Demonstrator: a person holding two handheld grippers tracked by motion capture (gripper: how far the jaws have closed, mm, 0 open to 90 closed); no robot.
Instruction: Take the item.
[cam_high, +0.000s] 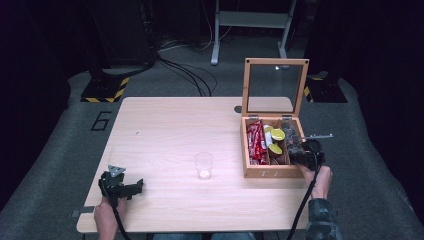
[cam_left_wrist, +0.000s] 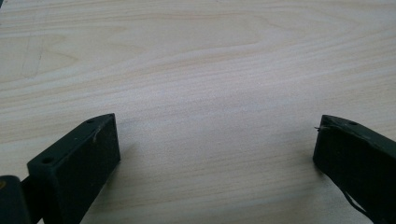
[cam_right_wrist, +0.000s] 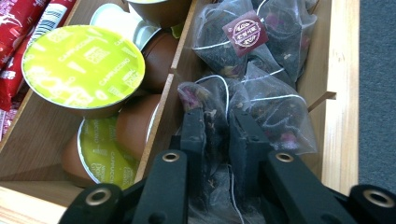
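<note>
Now reaching into the tea box.
Right hand-held gripper nearly closed on a soft, light tea bag; left hand-held gripper wide open, empty.

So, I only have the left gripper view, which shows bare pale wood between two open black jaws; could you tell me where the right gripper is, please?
Observer: The right gripper is inside the right-hand compartment of the open wooden box, at the table's right edge.
Operator: Thank you. Is it holding anything?
Observer: Yes, its jaws are closed on a translucent mesh tea bag filled with dark leaves.
Operator: And does anything stand between my gripper and that box?
Observer: A clear plastic cup stands upright mid-table, apart from both the box and the left gripper.
</note>
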